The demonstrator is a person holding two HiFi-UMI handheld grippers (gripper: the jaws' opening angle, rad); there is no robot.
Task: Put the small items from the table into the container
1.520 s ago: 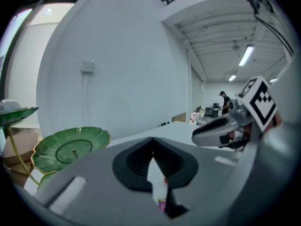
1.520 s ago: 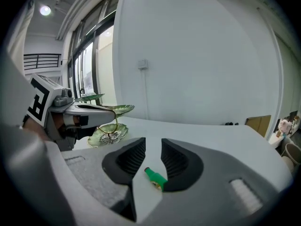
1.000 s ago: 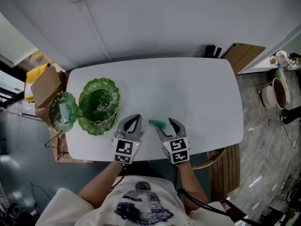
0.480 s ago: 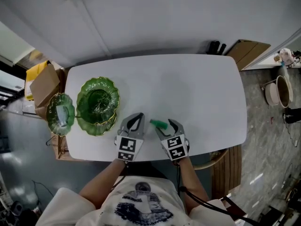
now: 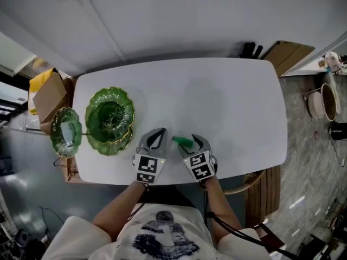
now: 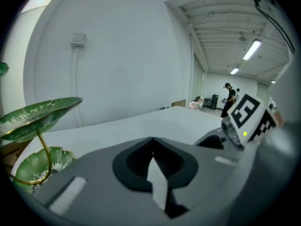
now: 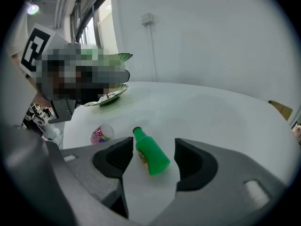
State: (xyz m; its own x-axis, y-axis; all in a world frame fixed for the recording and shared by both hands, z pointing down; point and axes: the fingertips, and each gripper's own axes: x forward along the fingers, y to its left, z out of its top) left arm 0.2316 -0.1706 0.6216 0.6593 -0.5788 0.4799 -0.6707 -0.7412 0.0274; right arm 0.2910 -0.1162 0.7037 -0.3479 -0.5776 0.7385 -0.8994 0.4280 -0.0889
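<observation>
You are holding the right gripper over the green bottle, its jaws standing wide apart; the bottle is lying on its side on the white table between them, touching neither pad as far as I can tell; its cap is pointing away from you and slanting toward the left-hand pad, so I am judging that you should be squaring the jaws to the fat body, not the tapering neck, before closing; being round, it is likely to roll or squirt out if you are pinching off-centre; a small pink-and-white item is sitting just outside that same jaw, so be keeping clear of it; the left gripper is idling alongside, jaws together and empty; the green leaf dishes, presumably the container, are standing at the table's left end
</observation>
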